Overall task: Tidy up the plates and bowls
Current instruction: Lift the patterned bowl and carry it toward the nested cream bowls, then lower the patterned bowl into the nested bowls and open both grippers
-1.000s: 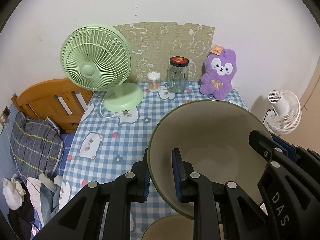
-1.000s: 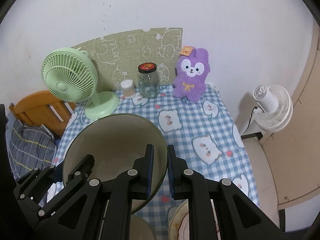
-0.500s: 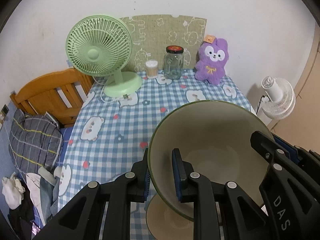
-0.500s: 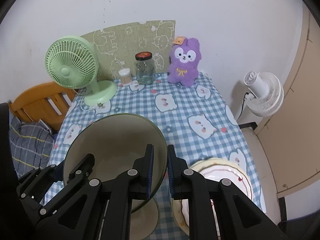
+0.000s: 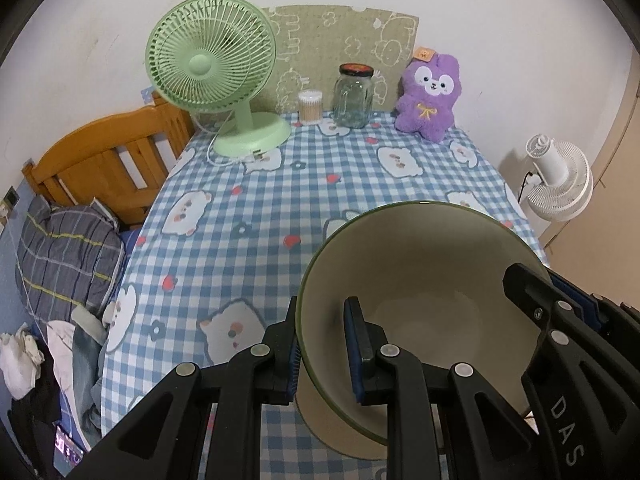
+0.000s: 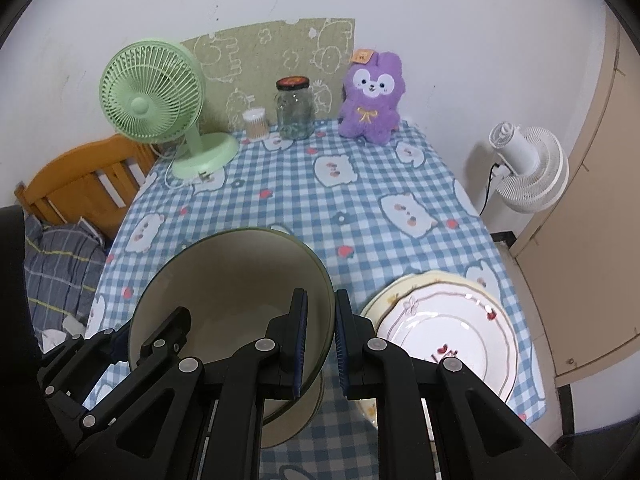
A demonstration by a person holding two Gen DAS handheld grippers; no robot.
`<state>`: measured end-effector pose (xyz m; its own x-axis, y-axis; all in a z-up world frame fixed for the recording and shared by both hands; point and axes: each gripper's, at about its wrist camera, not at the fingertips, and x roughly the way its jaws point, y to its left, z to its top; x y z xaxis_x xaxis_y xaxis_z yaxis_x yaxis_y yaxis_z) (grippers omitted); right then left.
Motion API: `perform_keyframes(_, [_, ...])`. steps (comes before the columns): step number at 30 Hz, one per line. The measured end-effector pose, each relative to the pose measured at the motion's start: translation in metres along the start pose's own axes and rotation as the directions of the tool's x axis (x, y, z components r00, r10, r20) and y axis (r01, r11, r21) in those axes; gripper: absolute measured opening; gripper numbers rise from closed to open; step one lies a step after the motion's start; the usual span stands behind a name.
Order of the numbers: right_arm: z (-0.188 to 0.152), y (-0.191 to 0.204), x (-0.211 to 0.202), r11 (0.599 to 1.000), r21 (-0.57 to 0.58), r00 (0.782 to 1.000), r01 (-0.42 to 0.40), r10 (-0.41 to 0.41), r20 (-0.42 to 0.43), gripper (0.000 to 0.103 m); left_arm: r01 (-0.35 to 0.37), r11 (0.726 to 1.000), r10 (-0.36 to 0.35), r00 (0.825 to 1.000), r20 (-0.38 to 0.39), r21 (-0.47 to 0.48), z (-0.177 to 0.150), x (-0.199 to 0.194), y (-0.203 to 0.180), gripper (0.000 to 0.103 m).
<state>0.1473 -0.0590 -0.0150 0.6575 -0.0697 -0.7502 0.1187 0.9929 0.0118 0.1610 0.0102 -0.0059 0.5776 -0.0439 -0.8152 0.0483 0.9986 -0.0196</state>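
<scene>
Only the right wrist view shows the plates (image 6: 448, 332), stacked on the table (image 6: 360, 208) just right of the right gripper (image 6: 320, 332); the left wrist view hides them behind the bowl (image 5: 420, 280).

Both grippers are clamped on that bowl, each with one finger inside and one outside the rim. The left gripper (image 5: 322, 352) pinches its left rim, the right gripper its right rim. The bowl is tilted towards the cameras, above the table's near edge. A second bowl (image 6: 296, 412) shows directly beneath it.
</scene>
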Motion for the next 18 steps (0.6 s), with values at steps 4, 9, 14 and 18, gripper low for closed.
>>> perform_keyframes(4, [-0.010, 0.002, 0.002, 1.000, -0.002, 1.000, 0.002, -0.002, -0.005, 0.016, -0.002, 1.000, 0.002, 1.000, -0.011, -0.002, -0.010, 0.003, 0.001, 0.017])
perform_keyframes(9, [-0.020, 0.003, 0.007, 1.000, -0.005, 1.000, -0.002, 0.002, -0.017, 0.016, -0.009, 1.000, 0.009, 1.000, -0.018, -0.011, -0.019, 0.006, 0.002, 0.017])
perform_keyframes(14, [-0.029, 0.005, 0.012, 1.000, -0.010, 0.999, -0.007, 0.006, -0.033, 0.016, -0.017, 1.000, 0.017, 0.999, -0.028, -0.014, -0.028, 0.010, 0.005, 0.017])
perform_keyframes(18, [-0.036, 0.007, 0.019, 1.000, -0.011, 0.999, -0.010, 0.010, -0.052, 0.016, -0.023, 1.000, 0.022, 0.998, -0.050, -0.017, -0.035, 0.017, 0.007, 0.017])
